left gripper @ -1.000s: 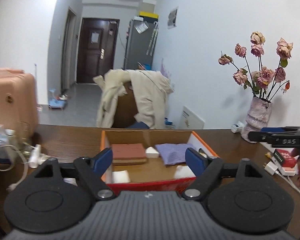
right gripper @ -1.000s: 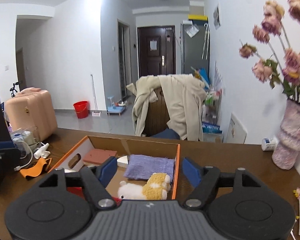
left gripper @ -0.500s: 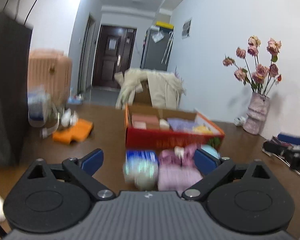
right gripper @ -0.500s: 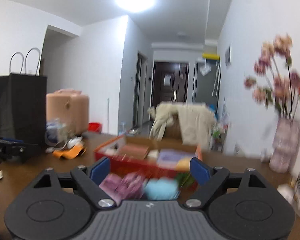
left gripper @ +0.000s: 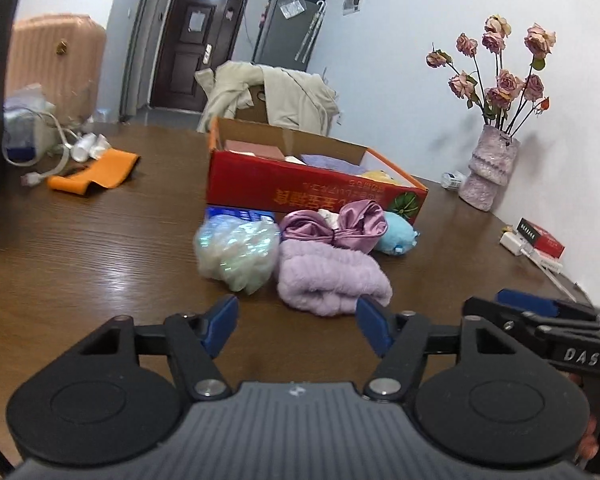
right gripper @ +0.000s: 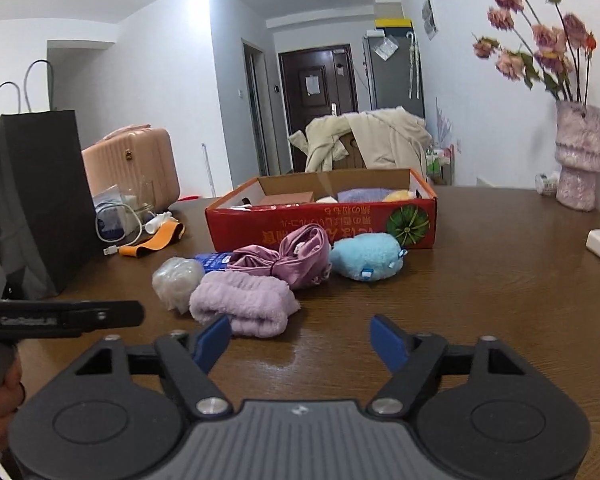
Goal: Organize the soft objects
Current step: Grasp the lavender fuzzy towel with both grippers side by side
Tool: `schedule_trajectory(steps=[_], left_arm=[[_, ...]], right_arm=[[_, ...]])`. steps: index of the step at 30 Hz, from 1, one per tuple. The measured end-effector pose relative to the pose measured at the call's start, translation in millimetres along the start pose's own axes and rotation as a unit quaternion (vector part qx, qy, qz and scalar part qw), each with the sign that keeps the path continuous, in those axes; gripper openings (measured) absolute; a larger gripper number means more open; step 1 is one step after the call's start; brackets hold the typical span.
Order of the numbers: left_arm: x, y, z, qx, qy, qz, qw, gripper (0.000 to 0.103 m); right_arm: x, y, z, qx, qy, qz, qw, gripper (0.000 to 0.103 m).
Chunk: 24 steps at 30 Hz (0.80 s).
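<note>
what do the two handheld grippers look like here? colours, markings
Both match: black plastic, two round discs flanking a ribbed grey centre plate with a small logo, silver pivot screws, angled black linkage arms ending in blue finger pads. Left gripper, right gripper. Seen side-on from the left wrist view, the right gripper's body bears white "DAS" lettering. No cables or sleeves visible.
</note>
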State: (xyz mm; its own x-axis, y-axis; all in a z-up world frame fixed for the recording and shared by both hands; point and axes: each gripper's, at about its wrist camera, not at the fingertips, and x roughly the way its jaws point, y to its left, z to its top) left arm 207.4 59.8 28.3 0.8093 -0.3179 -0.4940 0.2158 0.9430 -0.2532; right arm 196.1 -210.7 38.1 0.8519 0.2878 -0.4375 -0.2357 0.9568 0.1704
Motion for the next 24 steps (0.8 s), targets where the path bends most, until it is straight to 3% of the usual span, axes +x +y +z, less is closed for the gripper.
schedule_trajectory(steps=[3, 7, 13, 19, 24], left_arm=[[24, -3, 9, 0.000, 0.011, -0.004, 0.9999, 0.060], [57, 1, 26, -0.029, 0.029, -0.003, 0.9991, 0.060], [91, 15, 26, -0.077, 0.055, -0.041, 0.9946, 0.052], [98, 22, 21, -0.101, 0.058, -0.057, 0.9916, 0.045], [101, 22, 19, -0.103, 0.061, -0.062, 0.9909, 0.040]], right_arm=[[20, -5, 8, 0.022, 0.011, 0.019, 1.000, 0.059], [55, -11, 16, 0.061, 0.026, 0.037, 0.997, 0.054], [107, -18, 18, 0.125, 0.054, 0.073, 0.988, 0.045], [123, -21, 13, 0.138, 0.057, 0.094, 0.984, 0.042], [125, -24, 13, 0.141, 0.061, 0.098, 0.983, 0.030]])
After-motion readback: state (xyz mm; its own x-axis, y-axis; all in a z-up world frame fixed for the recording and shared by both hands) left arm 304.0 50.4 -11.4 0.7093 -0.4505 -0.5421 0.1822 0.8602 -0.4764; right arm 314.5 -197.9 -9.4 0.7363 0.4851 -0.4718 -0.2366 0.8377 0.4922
